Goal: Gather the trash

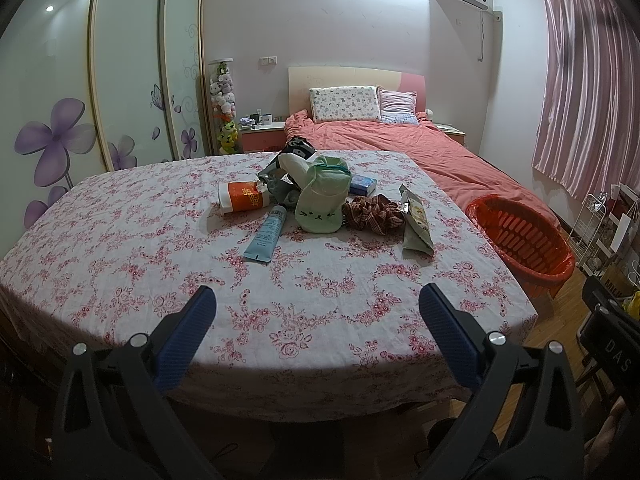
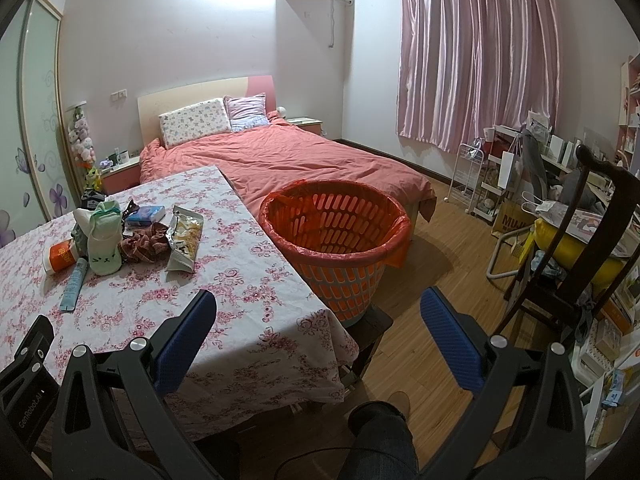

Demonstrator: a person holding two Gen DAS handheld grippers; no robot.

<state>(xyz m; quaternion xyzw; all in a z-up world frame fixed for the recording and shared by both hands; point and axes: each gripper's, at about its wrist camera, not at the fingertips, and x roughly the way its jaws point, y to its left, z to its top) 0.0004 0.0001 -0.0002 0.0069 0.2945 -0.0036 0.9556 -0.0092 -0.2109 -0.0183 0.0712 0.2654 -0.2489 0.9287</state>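
Note:
A pile of items lies mid-table on the floral cloth: an orange tissue pack, a blue tube, a green bunny sock, a plaid scrunchie, a snack wrapper and a blue packet. An orange basket with a red liner stands right of the table. My left gripper is open and empty above the table's near edge. My right gripper is open and empty, over the table's right corner near the basket. The wrapper and tube also show in the right wrist view.
A bed with a red duvet lies behind the table. A dark wooden chair and cluttered shelves stand at the right. A wardrobe with purple flowers is at the left. The person's knee is below.

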